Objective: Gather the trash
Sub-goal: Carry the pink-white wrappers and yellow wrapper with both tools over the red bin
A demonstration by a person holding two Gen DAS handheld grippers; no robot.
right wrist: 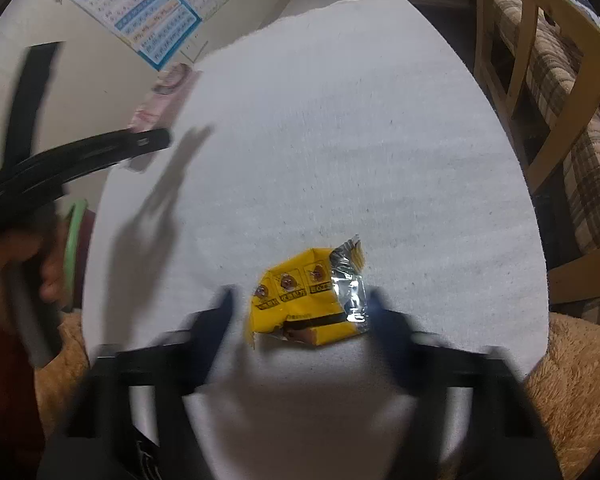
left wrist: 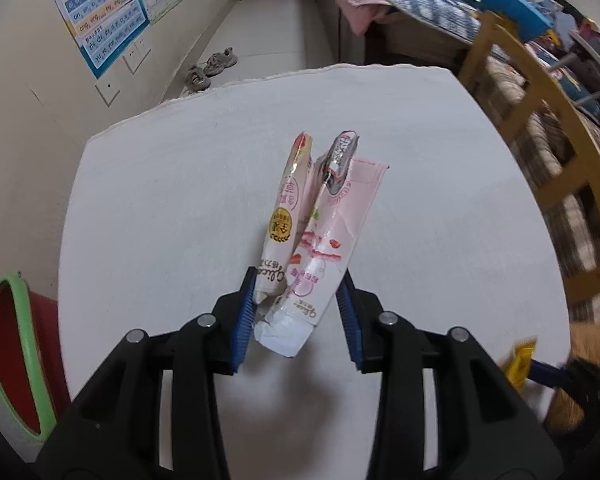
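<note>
A crumpled pink snack wrapper [left wrist: 320, 232] stands tilted between the blue pads of my left gripper [left wrist: 299, 280], which is shut on its lower end. From the right wrist view that same pink wrapper [right wrist: 160, 96] hangs at the table's left edge. A yellow and silver foil wrapper [right wrist: 304, 304] lies on the white table [right wrist: 340, 140] between the blurred fingers of my right gripper [right wrist: 300, 300]. Its jaws are open, with a small gap on the left side. The yellow wrapper [left wrist: 520, 360] also shows at the right edge of the left wrist view.
A red bin with a green rim [left wrist: 20, 352] stands left of the table. A wooden chair [left wrist: 540, 160] with a plaid cushion is on the right. A tan plush thing [right wrist: 580, 380] lies by the near edge. A person's hand [right wrist: 40, 272] holds the left gripper.
</note>
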